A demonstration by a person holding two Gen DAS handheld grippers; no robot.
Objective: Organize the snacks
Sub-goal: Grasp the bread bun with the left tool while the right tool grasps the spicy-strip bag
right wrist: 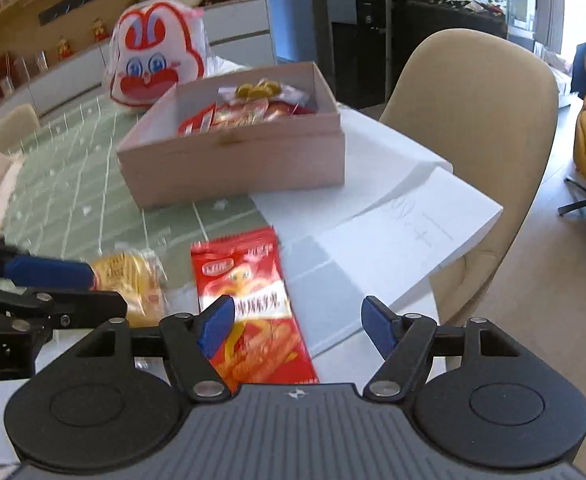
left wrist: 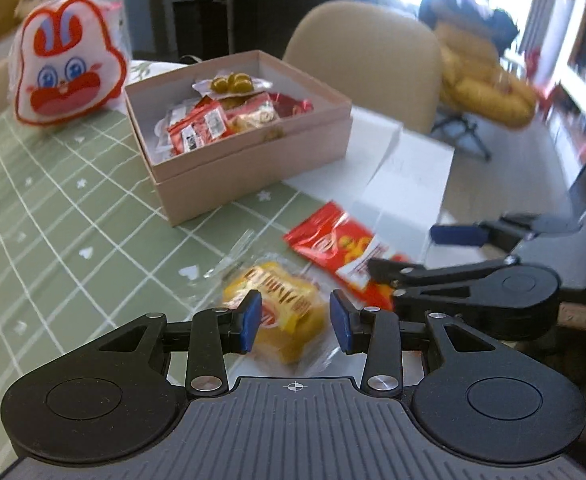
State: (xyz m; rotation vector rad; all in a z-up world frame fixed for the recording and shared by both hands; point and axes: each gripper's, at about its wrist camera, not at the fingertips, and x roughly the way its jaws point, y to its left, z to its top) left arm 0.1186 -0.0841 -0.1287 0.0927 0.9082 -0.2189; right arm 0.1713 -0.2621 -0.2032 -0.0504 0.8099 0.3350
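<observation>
A: How many snacks do you have loose on the table?

B: Two. One yellow snack pack (left wrist: 283, 308) and one red snack packet (right wrist: 253, 312), side by side on the near edge, in front of the one pink box (left wrist: 249, 172).

A: And your tongs?

B: Your left gripper (left wrist: 295, 322) is spread, its blue pads on either side of the yellow pack without pressing it. Your right gripper (right wrist: 297, 326) is spread wider, over the red packet's lower half, pinching nothing.

A: What's in the box?

B: Several packets, red and clear ones with yellow contents; you cannot count them exactly. One rabbit-shaped bag (right wrist: 155, 58) stands behind the box, and one beige chair (right wrist: 473, 128) is at the table's far side.
</observation>
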